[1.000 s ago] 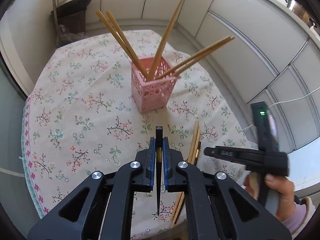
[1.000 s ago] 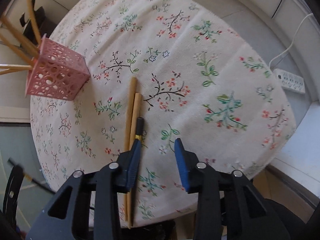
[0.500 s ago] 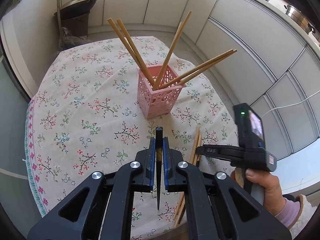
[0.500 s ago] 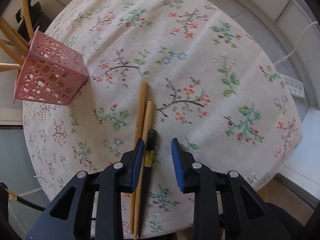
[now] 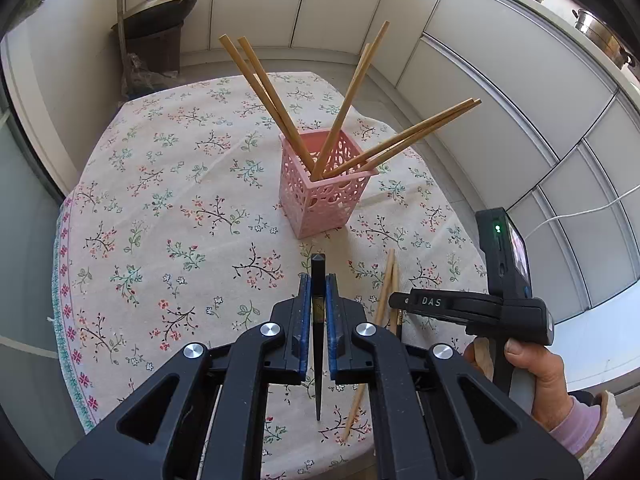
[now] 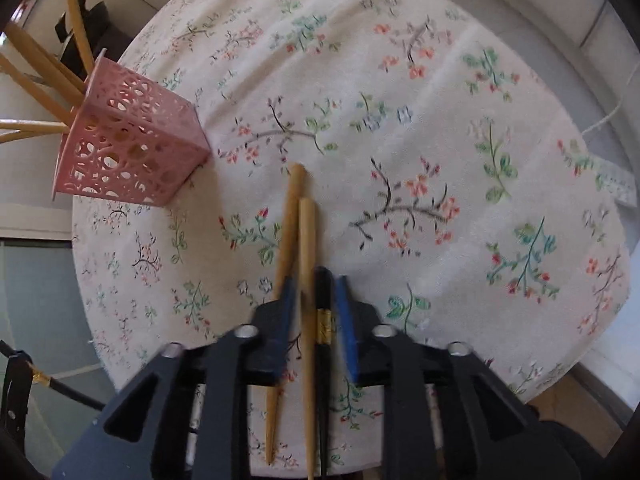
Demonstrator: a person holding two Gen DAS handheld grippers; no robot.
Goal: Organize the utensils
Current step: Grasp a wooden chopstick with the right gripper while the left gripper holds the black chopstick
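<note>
Chopstick (image 5: 318, 320) clamped in left hand-held gripper (image 5: 319, 312), basket-bound (image 5: 326, 192); right hand-held gripper (image 6: 314, 308) straddles two more, not clamped.

Bright daylight, soft shadows. Strong fisheye bending, dark vignette at corners. Right wrist view motion-blurred; left wrist view sharp.

A basket (image 5: 326, 188) stands mid-counter (image 5: 160, 208) with chopsticks (image 5: 264, 92) in it; nearer, to its right, three chopsticks (image 6: 304, 264) lie side by side.
</note>
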